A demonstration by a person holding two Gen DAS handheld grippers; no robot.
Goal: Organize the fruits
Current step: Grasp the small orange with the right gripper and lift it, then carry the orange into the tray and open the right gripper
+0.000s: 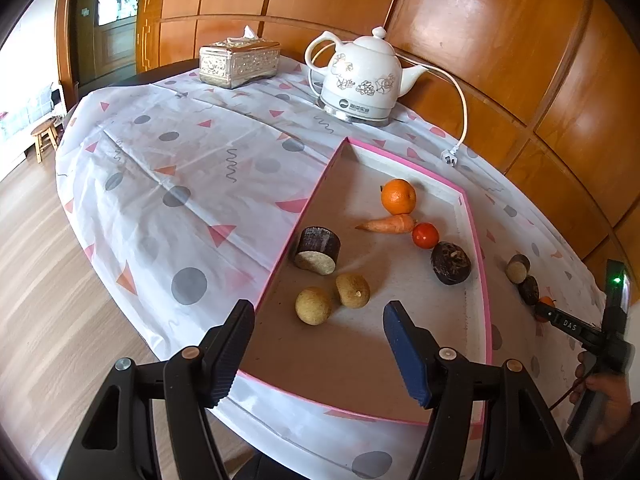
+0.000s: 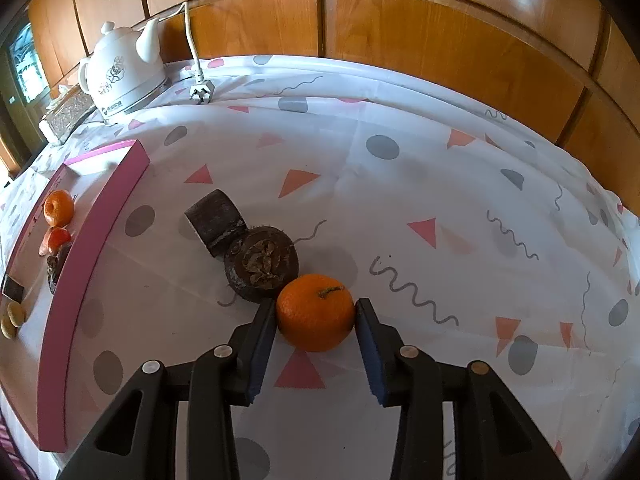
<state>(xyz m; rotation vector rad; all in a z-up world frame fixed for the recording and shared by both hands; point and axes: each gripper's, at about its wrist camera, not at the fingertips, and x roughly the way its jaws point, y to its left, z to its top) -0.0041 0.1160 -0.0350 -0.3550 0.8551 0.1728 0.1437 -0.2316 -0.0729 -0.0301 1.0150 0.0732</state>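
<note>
A pink-rimmed shallow box (image 1: 476, 264) lies on the table and holds an orange (image 1: 398, 196), a carrot (image 1: 386, 224), a tomato (image 1: 425, 235), a dark round fruit (image 1: 451, 263), a dark cut cylinder (image 1: 318, 250) and two tan fruits (image 1: 332, 298). My left gripper (image 1: 320, 354) is open and empty above the box's near end. My right gripper (image 2: 316, 336) has its pads against both sides of an orange (image 2: 315, 312) that rests on the cloth, outside the box (image 2: 86, 240). A dark round fruit (image 2: 262, 264) and a dark cylinder (image 2: 216, 220) lie just behind that orange.
A white electric kettle (image 1: 360, 80) with its loose cord and plug (image 1: 450, 157) stands at the back, next to a silver tissue box (image 1: 239, 62). Wooden wall panels run behind the table. The patterned tablecloth (image 2: 440, 200) stretches to the right of the orange.
</note>
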